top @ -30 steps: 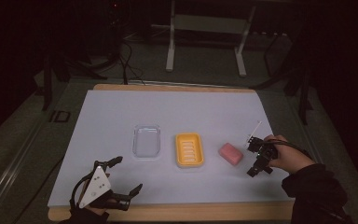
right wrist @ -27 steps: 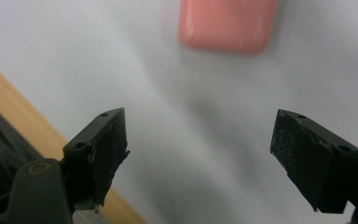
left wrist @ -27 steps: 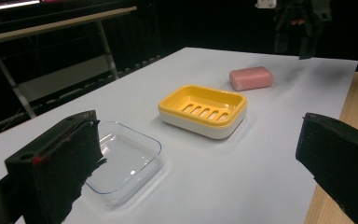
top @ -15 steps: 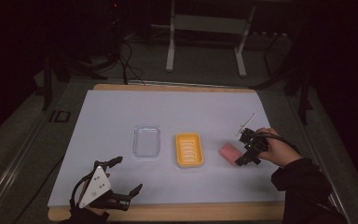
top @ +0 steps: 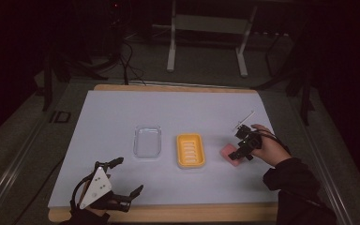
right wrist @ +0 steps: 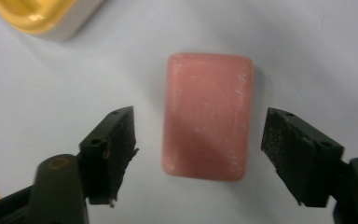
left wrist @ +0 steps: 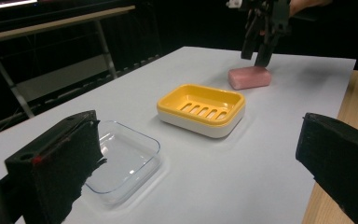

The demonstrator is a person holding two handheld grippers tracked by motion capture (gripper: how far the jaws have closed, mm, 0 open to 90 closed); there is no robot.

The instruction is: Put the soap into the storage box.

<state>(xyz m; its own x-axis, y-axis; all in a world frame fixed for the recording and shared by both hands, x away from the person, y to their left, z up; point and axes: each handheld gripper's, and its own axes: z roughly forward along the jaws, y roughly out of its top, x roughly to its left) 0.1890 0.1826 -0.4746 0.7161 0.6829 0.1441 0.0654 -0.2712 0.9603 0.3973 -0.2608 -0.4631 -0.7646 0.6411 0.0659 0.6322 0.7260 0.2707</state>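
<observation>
Overhead, tabletop (top: 122, 112): it is lying under a pale sheet, carrying 3 things in a row across its middle, with a wooden edge showing at the near and far sides.
Left gripper (top: 122, 190): it is resting near the front left edge of the tabletop, grey 3-cornered plate on top. In the left gripper view its 2 black fingers (left wrist: 56, 163) are standing wide apart and released, with nothing between them.
Right gripper (top: 240, 151): a hand (top: 269, 150) is holding it at the right side of the tabletop, pointing down over the soap. In the right gripper view its 2 fingers (right wrist: 114, 140) are spread on either side of the bar, released, with a gap showing on each side, touching nothing.
Yellow soap dish (top: 191, 150): it is sitting at the middle of the row, slotted floor facing up, white base showing in the left gripper view.
Clear tray (top: 147, 141): it is lying just left of the yellow soap dish, apart from it and empty.
Pink soap (right wrist: 207, 116): the bar is lying flat on the tabletop to the right of the yellow soap dish, near it but not touching, directly below the right gripper.
</observation>
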